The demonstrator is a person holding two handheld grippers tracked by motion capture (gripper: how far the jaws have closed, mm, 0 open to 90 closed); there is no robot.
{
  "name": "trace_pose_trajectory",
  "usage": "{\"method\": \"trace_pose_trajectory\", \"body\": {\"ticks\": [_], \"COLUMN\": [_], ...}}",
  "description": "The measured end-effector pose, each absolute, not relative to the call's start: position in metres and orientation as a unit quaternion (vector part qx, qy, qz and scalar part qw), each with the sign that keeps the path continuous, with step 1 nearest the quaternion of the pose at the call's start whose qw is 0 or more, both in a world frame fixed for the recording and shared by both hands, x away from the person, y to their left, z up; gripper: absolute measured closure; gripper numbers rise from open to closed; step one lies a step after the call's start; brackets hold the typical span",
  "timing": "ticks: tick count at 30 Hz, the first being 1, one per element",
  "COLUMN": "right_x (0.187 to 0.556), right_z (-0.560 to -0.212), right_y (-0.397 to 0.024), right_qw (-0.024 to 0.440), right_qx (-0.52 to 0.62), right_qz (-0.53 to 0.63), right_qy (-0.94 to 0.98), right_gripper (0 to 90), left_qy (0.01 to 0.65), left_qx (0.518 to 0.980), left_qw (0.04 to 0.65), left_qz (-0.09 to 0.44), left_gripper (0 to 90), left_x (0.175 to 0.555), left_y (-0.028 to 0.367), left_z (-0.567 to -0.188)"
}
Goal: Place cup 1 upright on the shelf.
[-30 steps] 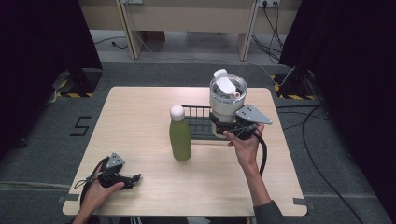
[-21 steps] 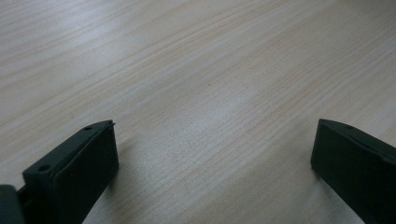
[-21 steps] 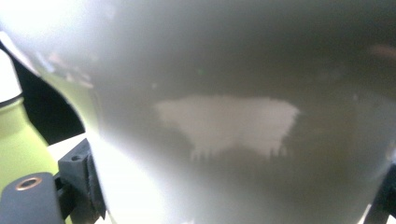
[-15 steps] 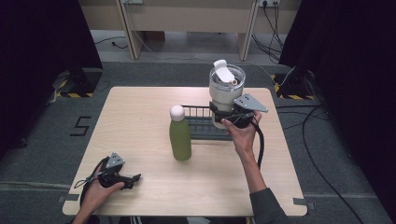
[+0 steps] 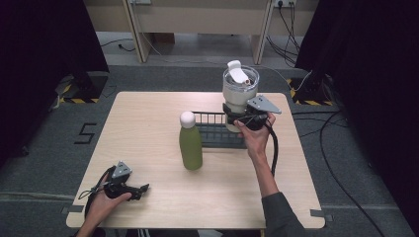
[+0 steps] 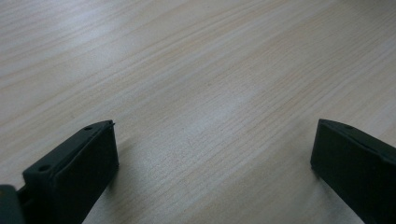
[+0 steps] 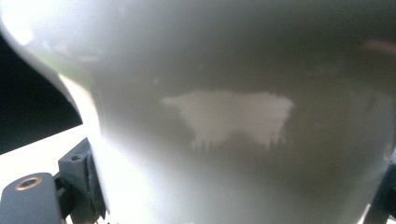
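A white tumbler (image 5: 239, 91) with a clear lid stays upright at the right end of a black wire rack (image 5: 212, 129). My right gripper (image 5: 237, 118) is shut on its lower body, with a hand behind it. I cannot tell whether the tumbler's base rests on the rack. In the right gripper view the tumbler's white wall (image 7: 233, 116) sits tight between the jaws. A green bottle (image 5: 190, 145) with a white cap stands just left of the rack. My left gripper (image 5: 143, 188) lies on the table near the front left, open, with bare wood (image 6: 210, 70) between its fingers (image 6: 88, 158).
The wooden table (image 5: 148, 123) has bare room on its left half and along the front. Cables run over the floor to the right, and desk legs stand behind the far edge.
My right gripper has carried the tumbler a little toward the far side of the table, at the rack's right end. The left gripper and the green bottle have stayed put.
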State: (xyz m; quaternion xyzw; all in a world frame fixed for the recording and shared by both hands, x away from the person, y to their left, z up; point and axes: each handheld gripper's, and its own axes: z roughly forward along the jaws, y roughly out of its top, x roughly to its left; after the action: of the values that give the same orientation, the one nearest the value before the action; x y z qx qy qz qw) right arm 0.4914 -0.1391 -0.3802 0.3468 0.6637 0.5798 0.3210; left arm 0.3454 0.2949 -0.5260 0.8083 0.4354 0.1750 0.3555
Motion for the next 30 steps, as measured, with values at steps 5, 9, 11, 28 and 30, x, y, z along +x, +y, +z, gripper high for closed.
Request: {"method": "trace_pose_trajectory", "body": {"ticks": [5,9,11,28,30], "right_x": [0.497,0.501,0.504,0.514,0.515], "right_z": [-0.383,-0.385,-0.388,-0.407,-0.411], "right_y": [-0.140,-0.140,-0.140,-0.138,-0.139], "right_qw": [0.325,0.326,0.327,0.332,0.330], "right_qx": [0.350,0.355,0.357,0.363,0.367], "right_qz": [0.578,0.578,0.577,0.567,0.566], "right_qy": [0.661,0.659,0.658,0.661,0.661], "right_gripper": [10.2,10.2,10.2,10.2,10.2], "left_qy": [0.436,0.436,0.436,0.436,0.436], "left_qx": [0.808,0.808,0.808,0.808,0.808], "left_qw": [0.356,0.356,0.356,0.356,0.356], "left_qz": [0.175,0.175,0.175,0.175,0.175], "left_gripper": [0.0,0.0,0.0,0.1,0.1], "left_x": [0.345,0.345,0.345,0.345,0.345], "left_y": [0.295,0.295,0.295,0.295,0.295], "left_z": [-0.526,-0.526,-0.526,-0.526,-0.526]}}
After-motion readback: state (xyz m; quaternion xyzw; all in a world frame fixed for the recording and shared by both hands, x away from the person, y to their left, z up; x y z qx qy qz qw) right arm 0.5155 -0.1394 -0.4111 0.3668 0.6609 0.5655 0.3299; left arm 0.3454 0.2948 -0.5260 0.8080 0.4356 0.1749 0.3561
